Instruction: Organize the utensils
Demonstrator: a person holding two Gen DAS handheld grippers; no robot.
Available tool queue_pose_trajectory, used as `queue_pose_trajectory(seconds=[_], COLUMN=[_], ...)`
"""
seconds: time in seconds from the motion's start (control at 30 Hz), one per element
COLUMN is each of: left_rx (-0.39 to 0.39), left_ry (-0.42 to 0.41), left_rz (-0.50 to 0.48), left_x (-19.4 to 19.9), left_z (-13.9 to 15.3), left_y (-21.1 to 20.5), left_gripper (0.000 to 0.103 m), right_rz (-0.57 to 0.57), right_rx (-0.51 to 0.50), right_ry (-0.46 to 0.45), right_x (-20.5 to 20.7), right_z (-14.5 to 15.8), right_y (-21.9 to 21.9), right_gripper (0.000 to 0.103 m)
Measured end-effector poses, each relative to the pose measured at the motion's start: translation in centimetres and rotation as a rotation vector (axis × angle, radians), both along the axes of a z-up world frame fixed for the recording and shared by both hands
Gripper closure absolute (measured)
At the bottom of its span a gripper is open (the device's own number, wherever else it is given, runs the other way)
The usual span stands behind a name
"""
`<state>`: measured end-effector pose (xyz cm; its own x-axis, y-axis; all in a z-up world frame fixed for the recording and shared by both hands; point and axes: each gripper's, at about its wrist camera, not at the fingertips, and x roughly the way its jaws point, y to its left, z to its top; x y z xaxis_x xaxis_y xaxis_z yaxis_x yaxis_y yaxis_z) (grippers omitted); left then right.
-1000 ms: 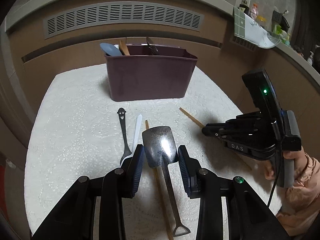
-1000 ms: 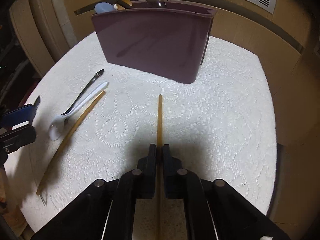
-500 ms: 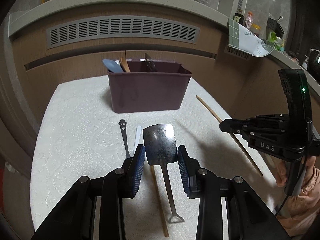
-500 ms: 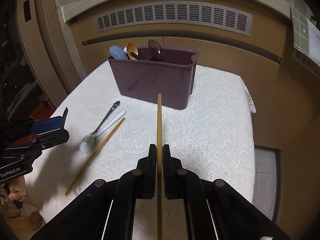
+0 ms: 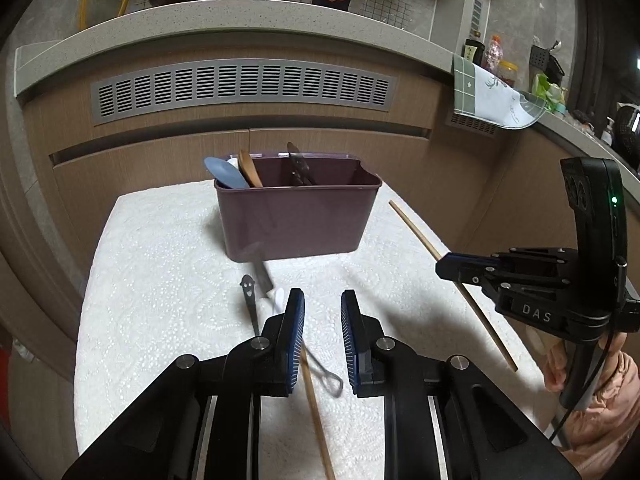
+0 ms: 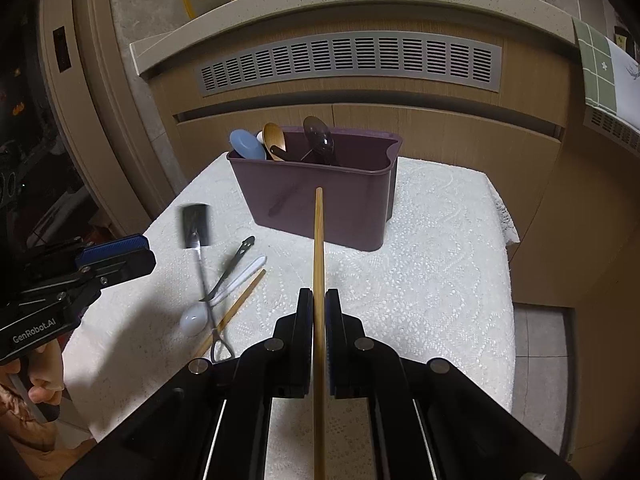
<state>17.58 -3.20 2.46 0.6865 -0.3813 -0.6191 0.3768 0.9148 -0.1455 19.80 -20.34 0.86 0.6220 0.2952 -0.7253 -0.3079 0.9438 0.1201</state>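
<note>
My right gripper (image 6: pixel 319 300) is shut on a wooden chopstick (image 6: pixel 319 240), held in the air and pointing at the purple utensil bin (image 6: pixel 320 204). The chopstick also shows in the left wrist view (image 5: pixel 420 236), with the right gripper (image 5: pixel 444 270) there too. My left gripper (image 5: pixel 322 308) is open and empty above the white cloth. In the right wrist view the small metal spatula (image 6: pixel 196 220) appears blurred, tilted over the cloth near the left gripper (image 6: pixel 132 254). A second chopstick (image 5: pixel 314 400), a smiley-handled metal spoon (image 5: pixel 248 292) and a white spoon (image 6: pixel 192 320) lie on the cloth.
The bin (image 5: pixel 296 212) holds a blue spoon (image 5: pixel 224 174), a wooden spoon (image 5: pixel 250 168) and a dark utensil (image 5: pixel 298 164). Wooden cabinet fronts with a vent grille (image 5: pixel 240 88) rise behind the cloth-covered table (image 5: pixel 160 280). A floor gap lies right of the table (image 6: pixel 540 344).
My left gripper rose and the spatula is no longer between its fingers; it shows blurred over the cloth. My right gripper lifted the chopstick higher and back from the bin.
</note>
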Motion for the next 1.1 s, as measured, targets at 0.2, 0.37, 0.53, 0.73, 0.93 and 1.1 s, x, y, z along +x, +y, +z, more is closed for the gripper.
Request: queue_pose_trajectory(seconds=[0.2,0.37,0.53,0.73,0.93,1.1], left_rx=[0.025,-0.073,-0.135,-0.052,0.162,0.255], left_ry=[0.069,0.277,0.4,0.435,0.333,0.259], left_rz=[0.087,0.165,0.236,0.292,0.103,-0.033], left_x=[1.4,4.8,9.0,13.5,14.0,10.4], left_z=[-1.8,-5.2,-7.9,-9.8,-9.8,-10.1], left_y=[1.8,4.4,5.0,3.1,-2.8,-4.4], left_gripper=[0.082,0.071,0.057,0.055,0.052,0.05], right_rz=[-0.018,-0.033,-0.028,-0.043,-0.06,-0.035], right_rx=[-0.012,-0.008,-0.014,-0.007,0.025,0.027], right_ry=[0.043,0.066,0.08,0.117,0.177,0.236], right_x=[0.4,0.8,1.0,1.3,2.1,3.3], right_z=[-1.0,-1.8,-2.8,-4.3,-6.0,-7.4], right_y=[-0.3,-0.5,-0.2,-1.0,-2.0,-1.7], right_gripper=[0.098,0.098,0.098,0.098,0.098,0.098])
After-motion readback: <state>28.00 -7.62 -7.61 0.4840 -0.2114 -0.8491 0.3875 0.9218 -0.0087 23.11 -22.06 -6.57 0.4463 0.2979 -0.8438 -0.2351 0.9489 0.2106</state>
